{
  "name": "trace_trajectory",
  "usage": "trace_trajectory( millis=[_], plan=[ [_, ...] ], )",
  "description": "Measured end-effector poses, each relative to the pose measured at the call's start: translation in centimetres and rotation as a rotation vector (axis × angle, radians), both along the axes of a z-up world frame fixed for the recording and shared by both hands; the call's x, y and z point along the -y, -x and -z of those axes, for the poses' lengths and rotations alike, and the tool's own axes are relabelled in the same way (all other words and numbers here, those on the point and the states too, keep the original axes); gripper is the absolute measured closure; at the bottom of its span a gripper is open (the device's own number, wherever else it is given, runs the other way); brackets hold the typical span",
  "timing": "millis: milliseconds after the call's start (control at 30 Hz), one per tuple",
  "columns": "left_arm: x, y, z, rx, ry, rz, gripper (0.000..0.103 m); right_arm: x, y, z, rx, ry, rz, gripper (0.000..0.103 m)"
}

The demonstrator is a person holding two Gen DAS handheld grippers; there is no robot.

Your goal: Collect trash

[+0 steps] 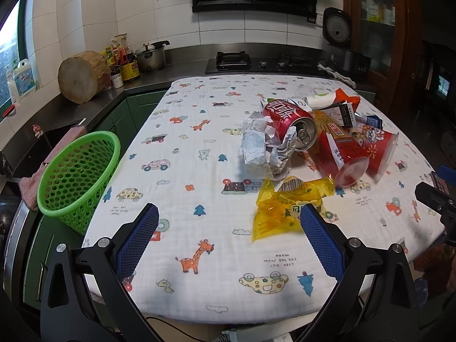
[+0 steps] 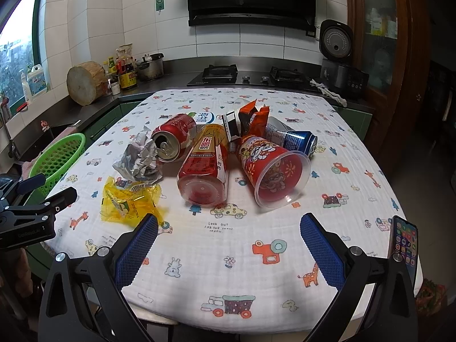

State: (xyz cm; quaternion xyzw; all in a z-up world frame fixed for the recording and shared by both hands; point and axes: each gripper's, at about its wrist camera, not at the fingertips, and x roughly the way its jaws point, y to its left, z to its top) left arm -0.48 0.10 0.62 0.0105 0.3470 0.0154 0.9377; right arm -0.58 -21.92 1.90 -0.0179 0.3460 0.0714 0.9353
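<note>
Tablecloth edge [image 1: 199,310] beneath parted left tongs [image 1: 229,213]

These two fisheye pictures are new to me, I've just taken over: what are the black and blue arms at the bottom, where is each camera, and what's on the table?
Those are hand-held tongs, one per hand, each with a camera looking out along its two blue-padded fingers. The left wrist view shows the left tongs; the right wrist view shows the right tongs. Both are open and hold nothing.

On the printed tablecloth lies the trash: a yellow wrapper, crumpled foil, a red can, a red bottle, a red cup, a blue can and an orange packet. A green basket sits at the table's left edge. A phone stands at the right.
</note>
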Motion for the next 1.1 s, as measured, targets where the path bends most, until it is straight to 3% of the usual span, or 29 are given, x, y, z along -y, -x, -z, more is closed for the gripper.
trace_trajectory(
  millis=[1100],
  plan=[
    [-0.4,-1.4,0.8,-0.032,0.013,-0.019,0.005,-0.1,-1.3,0.7,-0.011,0.008,-0.031,0.006]
  ],
)
